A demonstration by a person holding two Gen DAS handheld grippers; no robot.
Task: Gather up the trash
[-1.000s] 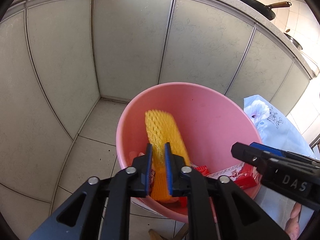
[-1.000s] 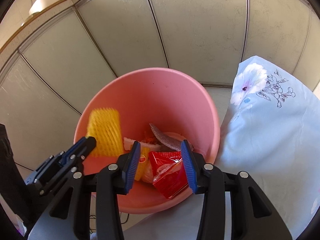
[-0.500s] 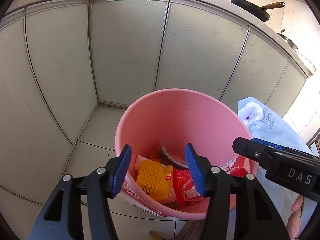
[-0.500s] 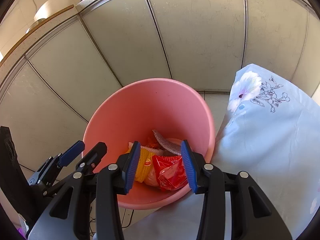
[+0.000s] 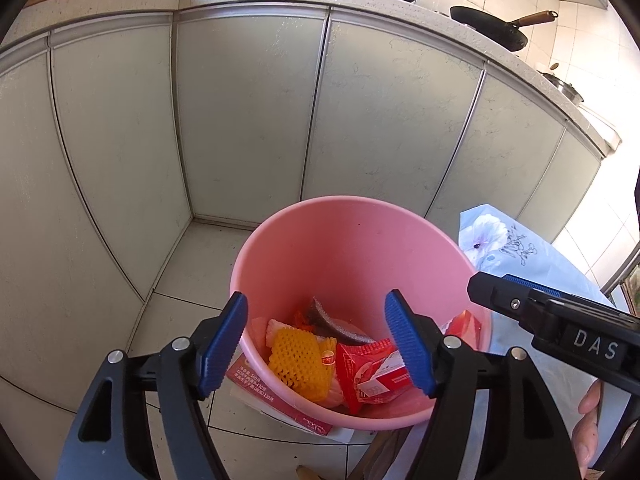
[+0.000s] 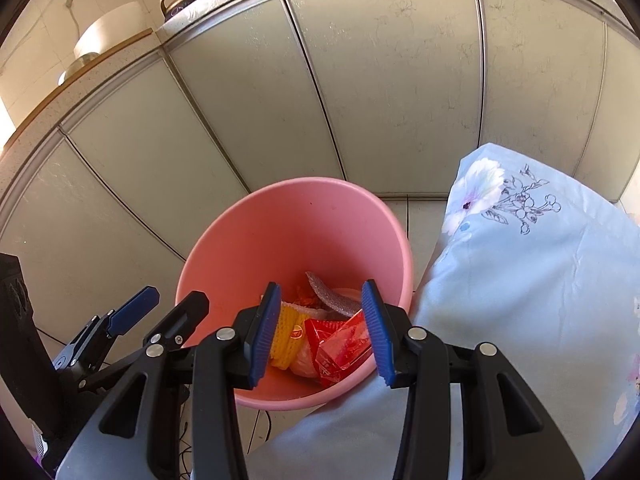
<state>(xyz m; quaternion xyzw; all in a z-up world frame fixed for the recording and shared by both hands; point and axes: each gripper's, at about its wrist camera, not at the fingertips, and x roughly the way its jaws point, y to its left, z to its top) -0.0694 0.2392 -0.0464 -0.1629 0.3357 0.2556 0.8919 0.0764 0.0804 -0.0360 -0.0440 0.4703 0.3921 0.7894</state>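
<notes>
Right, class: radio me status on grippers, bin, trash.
Left gripper just opened, empty. Right gripper open, empty. Yellow net in bin. Nothing blocking.

pink bucket (image 5: 360,240), yellow foam net (image 5: 298,364), floral cloth (image 6: 540,280)

"DAS" on right gripper (image 5: 500,292)
</notes>
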